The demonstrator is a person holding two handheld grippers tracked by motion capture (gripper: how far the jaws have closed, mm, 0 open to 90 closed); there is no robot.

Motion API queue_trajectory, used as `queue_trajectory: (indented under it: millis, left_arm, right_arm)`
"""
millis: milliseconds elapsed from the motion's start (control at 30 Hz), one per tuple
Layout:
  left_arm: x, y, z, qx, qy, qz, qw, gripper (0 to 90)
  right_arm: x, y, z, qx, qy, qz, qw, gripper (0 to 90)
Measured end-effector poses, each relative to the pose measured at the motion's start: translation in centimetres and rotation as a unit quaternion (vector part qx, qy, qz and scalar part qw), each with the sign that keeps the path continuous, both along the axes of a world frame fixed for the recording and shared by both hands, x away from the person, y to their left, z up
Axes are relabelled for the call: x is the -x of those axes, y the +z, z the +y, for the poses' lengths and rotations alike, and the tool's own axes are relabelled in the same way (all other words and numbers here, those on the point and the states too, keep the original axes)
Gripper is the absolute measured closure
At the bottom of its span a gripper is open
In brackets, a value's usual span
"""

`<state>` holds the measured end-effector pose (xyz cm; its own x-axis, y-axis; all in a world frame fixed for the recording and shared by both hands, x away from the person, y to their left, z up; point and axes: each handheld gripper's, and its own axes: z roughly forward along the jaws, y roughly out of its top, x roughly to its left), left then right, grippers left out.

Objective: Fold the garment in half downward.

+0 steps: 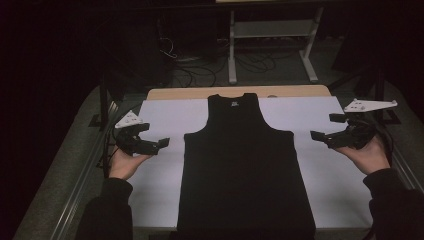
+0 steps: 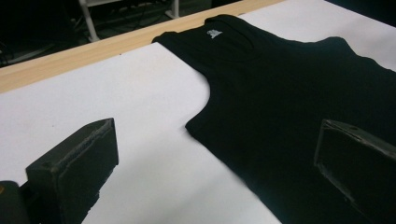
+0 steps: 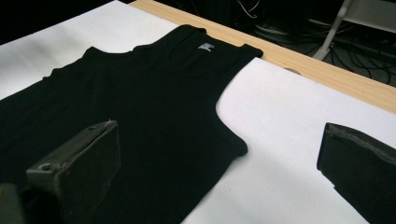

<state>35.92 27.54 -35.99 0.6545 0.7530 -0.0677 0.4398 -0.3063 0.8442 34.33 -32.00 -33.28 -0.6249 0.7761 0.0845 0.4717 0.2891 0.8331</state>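
My left gripper [image 1: 156, 141] has bare white sheet [image 1: 160, 115] under and ahead of it, nothing btwn it and the black tank top [image 1: 245, 165] w/ its armhole edge just beside. Same on the right gripper [image 1: 324, 127]: open sheet below, free lane to the top's other side. Both sets of jaws spread wide, nothing btwn them. Far side: wooden table edge [image 1: 200, 93], then cables.
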Motion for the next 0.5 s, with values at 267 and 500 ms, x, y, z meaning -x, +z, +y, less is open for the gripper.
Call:
queue_trajectory:
  millis: [267,500]
  left_arm:
    - [-1.5,0.6,-0.3,-0.004,-0.007,0.001,1.0000,0.0]
    - [-2.7,1.2,-0.7,-0.009,-0.011,0.003,0.9999,0.0]
  right_arm:
    - [-1.5,-0.1,0.6,0.008,0.005,0.013,0.9999,0.0]
    - [-3.0,0.3,1.0,0.014,0.005,0.020,0.9997,0.0]
